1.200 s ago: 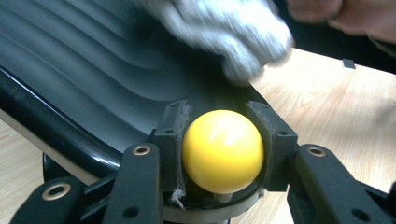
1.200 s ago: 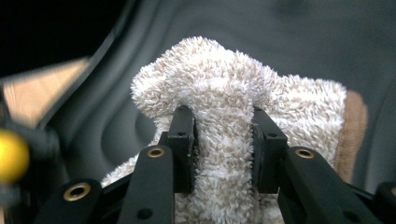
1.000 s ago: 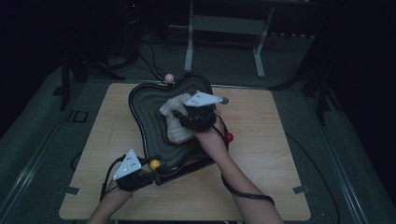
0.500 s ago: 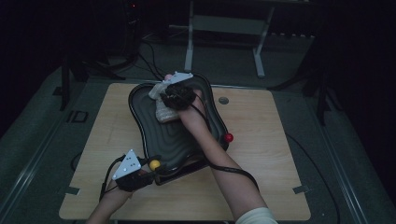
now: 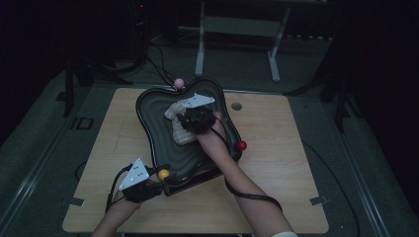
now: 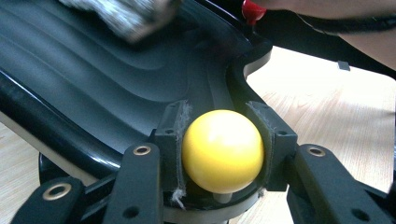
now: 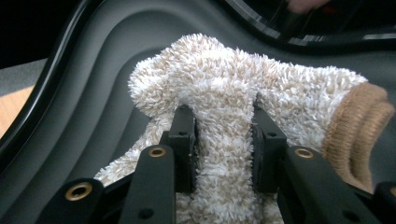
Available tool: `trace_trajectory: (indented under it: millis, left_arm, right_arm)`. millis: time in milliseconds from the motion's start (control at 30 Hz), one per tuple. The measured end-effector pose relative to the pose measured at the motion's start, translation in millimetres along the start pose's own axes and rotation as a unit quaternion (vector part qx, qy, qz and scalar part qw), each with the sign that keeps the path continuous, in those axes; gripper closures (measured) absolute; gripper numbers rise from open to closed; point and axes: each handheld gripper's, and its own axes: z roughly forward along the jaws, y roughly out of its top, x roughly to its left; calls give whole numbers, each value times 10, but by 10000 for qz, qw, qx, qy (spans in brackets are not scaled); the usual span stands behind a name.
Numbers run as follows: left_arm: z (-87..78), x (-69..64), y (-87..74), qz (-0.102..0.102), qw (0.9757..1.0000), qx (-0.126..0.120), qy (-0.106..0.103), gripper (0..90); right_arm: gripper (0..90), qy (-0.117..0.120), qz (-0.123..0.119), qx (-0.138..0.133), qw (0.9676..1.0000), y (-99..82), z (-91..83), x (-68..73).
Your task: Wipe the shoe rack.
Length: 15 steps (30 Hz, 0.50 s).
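High view: right gripper (image 5: 197,117) deep in the black tray (image 5: 148,123), on a fuzzy cloth (image 5: 179,133) near centre; left gripper (image 5: 148,185) at the tray's 7 o'clock corner, by a yellow knob (image 5: 163,174). Dim; jaws hard to read.

Left gripper view: clamped on the yellow knob (image 6: 222,150). Risk: tray tipping or sliding if that grip slips.

Right gripper view: pinched on a fold of the cloth (image 7: 224,140). Risk: pile slipping free mid-wipe. Cloth's far end cut off.

table (image 5: 276,163): light wood, square, standing on a grey floor (image 5: 44,148) | on it: big black wavy tray (image 5: 153,123), sitting a bit left of the middle | small round grey cap (image 5: 236,106) near the far edge
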Motion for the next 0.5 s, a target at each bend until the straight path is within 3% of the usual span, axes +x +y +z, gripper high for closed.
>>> trace_trajectory:
  millis: [133, 500]
  left_arm:
    - [0, 1, -2, 1, 10000, -5, 0, 599]
    - [0, -7, -1, -17, 10000, 0, 25, 599]
  right_arm:
    - [669, 34, -136, 6, 9999, -120, -70, 80]
    - [669, 151, -150, -87, 9997, -485, -267, 235]
